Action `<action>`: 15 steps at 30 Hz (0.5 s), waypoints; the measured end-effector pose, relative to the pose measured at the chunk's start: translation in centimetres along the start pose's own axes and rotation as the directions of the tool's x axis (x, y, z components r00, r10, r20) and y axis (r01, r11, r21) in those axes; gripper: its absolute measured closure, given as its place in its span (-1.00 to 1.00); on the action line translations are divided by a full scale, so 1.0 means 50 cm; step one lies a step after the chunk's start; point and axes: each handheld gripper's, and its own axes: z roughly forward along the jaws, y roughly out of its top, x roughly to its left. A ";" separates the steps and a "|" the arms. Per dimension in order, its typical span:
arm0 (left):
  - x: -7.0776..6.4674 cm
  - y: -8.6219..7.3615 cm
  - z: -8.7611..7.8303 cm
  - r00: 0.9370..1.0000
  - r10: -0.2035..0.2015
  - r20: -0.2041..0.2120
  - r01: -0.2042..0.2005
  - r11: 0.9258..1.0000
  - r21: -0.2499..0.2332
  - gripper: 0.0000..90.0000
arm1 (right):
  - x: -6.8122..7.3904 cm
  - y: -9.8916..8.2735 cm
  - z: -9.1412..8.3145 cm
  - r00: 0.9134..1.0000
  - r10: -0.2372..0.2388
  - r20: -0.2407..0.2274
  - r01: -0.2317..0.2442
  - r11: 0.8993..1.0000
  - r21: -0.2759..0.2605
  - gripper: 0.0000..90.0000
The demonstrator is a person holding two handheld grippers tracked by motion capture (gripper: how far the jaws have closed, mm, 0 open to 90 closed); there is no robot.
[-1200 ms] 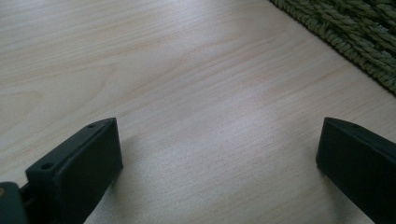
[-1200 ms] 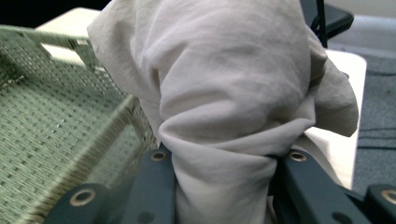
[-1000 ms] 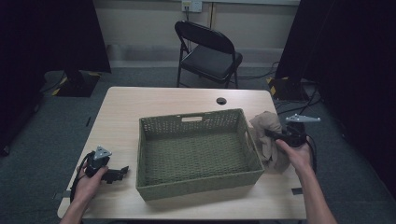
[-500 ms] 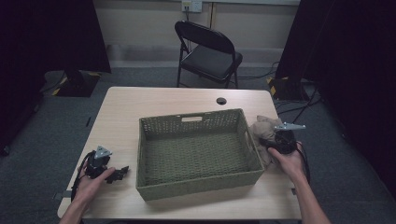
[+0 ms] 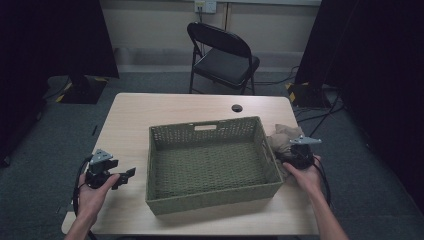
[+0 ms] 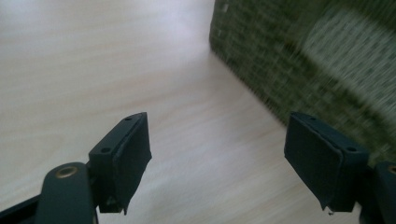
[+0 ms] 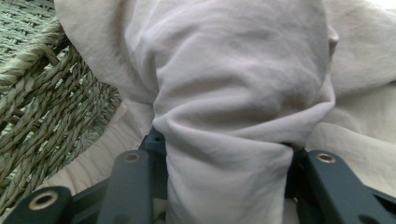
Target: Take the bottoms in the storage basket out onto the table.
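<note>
The beige cloth (image 7: 243, 107) lies bunched on the bench (image 5: 200, 105) at the woven basket's (image 5: 210, 167) right end; a fold sits between the right claw (image 7: 224, 154) jaws, which have just been opening, their pads hidden by fabric; the left claw (image 6: 219, 158), empty and wide though lately narrowing, hovers left of the blurred basket.

The cloth (image 5: 283, 141) is a beige, crumpled bundle lying on the table just past the basket (image 5: 212, 165) at its right end, touching the woven wall. In the right gripper view a thick gathered fold of the cloth (image 7: 233, 121) stands up, soft and creased, with more of it spread behind, beside the green wicker of the basket (image 7: 42, 93)
</note>
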 end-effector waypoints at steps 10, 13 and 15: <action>-0.052 0.089 -0.030 0.991 0.052 0.122 -0.034 0.989 -0.141 -0.47 | -0.005 0.000 0.002 1.000 0.012 -0.014 -0.012 1.000 0.001 0.16; -0.061 0.115 -0.008 0.988 0.071 0.137 -0.052 0.989 -0.139 -0.43 | -0.005 0.001 0.002 1.000 0.012 -0.015 -0.012 1.000 0.002 0.16; -0.063 0.130 0.013 0.985 0.071 0.157 -0.055 0.993 -0.102 -0.40 | -0.006 0.001 0.002 1.000 0.014 -0.021 -0.014 1.000 0.006 0.15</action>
